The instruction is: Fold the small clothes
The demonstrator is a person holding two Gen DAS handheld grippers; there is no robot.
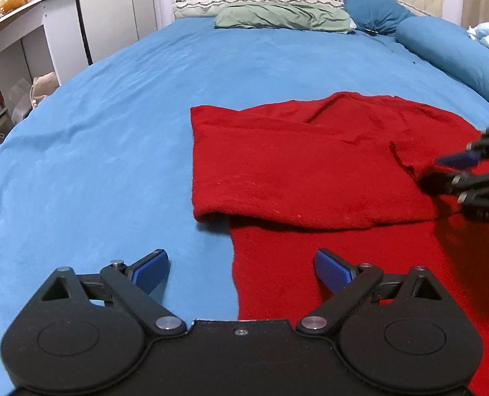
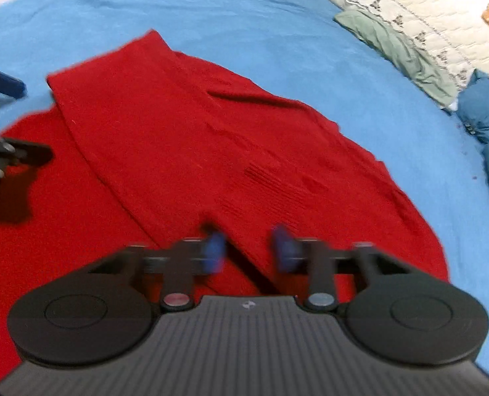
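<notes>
You are partway through folding the red garment (image 1: 310, 178), which lies on the blue bed sheet (image 1: 112, 115) with one panel already laid over the rest; the folded flap's edge runs across the middle of the left wrist view, and an unfolded layer spreads toward you beneath it. Your left tongs (image 1: 241, 269) stand wide and hold nothing, hovering over the garment's near left edge, one pad above the sheet and the other above the red cloth. Your right tongs (image 2: 249, 250) are partly apart over the garment's right portion; motion blur smears the pads, so they seem empty, though you cannot be sure no fold is pinched beneath them. The next move, as I judge it, calls for taking the near edge or corners in both tongs and carrying them over the flap, keeping the layers square. The garment's near and right parts are cut off by the tool bodies and frame edges, so its full outline and what kind of garment it is stay unclear. A green pillow (image 1: 282, 16) lies at the head of the bed, well apart.
</notes>
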